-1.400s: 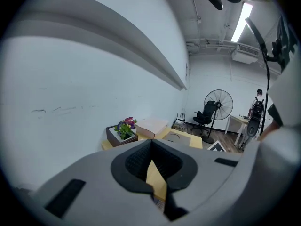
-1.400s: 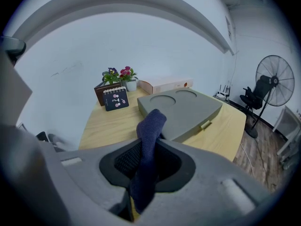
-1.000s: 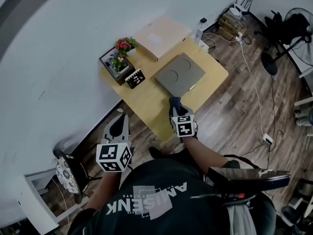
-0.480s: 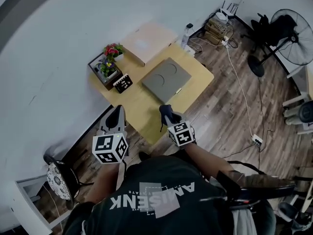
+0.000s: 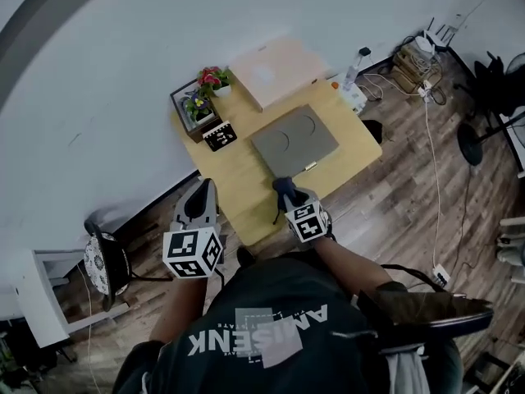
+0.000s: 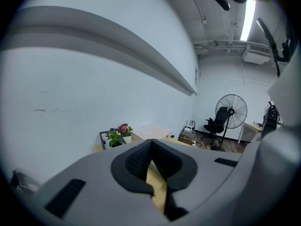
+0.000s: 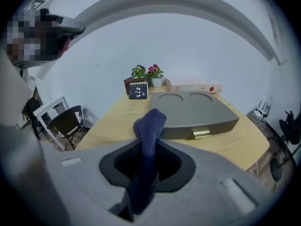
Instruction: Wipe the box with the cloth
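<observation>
Box (image 5: 294, 142) on table (image 5: 238, 180), flowers (image 5: 203, 97) at its left, carton (image 5: 275, 68) behind.

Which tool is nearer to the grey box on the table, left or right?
Right. The right tool, shut on the cloth, sits just short of the box; the left tool hangs off the table edge, farther away.

Setting: you are standing in an office-type workroom, not a home. Evidence: plain white wall (image 5: 123, 48), wood-plank floor (image 5: 385, 212), one small wooden table (image 5: 238, 171) set against that wall. Overhead, a fluorescent tube light (image 6: 248, 13) and exposed ceiling pipes (image 6: 221, 45). At the far end, a pedestal fan (image 6: 231, 111) stands beside a black swivel office chair (image 6: 217, 124). Loose cables and small boxes (image 5: 410, 60) lie on the floor by the wall. Only decoration noted: potted flowers (image 5: 203, 93) on the table.
</observation>
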Demonstrator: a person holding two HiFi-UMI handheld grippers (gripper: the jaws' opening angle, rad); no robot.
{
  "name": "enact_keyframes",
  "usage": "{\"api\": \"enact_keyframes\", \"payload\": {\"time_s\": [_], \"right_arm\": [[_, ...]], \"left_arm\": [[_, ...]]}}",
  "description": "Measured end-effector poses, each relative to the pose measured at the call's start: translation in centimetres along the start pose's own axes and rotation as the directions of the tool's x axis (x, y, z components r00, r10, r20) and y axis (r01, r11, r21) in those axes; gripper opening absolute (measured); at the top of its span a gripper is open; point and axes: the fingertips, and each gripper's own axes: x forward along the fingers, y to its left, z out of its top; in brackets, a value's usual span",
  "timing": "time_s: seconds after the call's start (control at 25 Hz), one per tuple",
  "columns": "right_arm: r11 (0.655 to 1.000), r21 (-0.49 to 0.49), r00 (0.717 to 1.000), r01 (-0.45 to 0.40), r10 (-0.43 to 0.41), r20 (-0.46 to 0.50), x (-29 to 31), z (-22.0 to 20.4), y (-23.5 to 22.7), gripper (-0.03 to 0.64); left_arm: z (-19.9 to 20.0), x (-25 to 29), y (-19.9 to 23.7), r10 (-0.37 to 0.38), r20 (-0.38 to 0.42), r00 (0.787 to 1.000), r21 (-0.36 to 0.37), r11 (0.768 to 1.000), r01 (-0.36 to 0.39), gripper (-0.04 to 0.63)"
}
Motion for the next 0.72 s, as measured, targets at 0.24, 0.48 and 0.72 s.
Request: {"api": "enact_keyframes", "payload": {"time_s": [0.24,0.48,0.72], "right_arm": [[0.994,-0.058,0.996,-0.090,0.090,0.000,1.0,-0.7,-2.9,0.064],[0.991,-0.073,0.993,-0.115,0.115,-0.001,1.5,-1.0,-4.9,0.064],[0.992,-0.082,0.996,-0.093,0.093,-0.008,1.4,-1.0,-7.3,0.065]], "left_arm": [[-1.0,0.6,-2.0,0.111,-0.040,0.993,0.005,0.994,-0.111,0.001],[-1.4,1.9,-3.9,0.125,-0.049,0.991,0.014,0.992,-0.124,0.002],[-1.5,2.6,-5.8,0.107,-0.049,0.993,0.021,0.994,-0.106,0.002]]}}
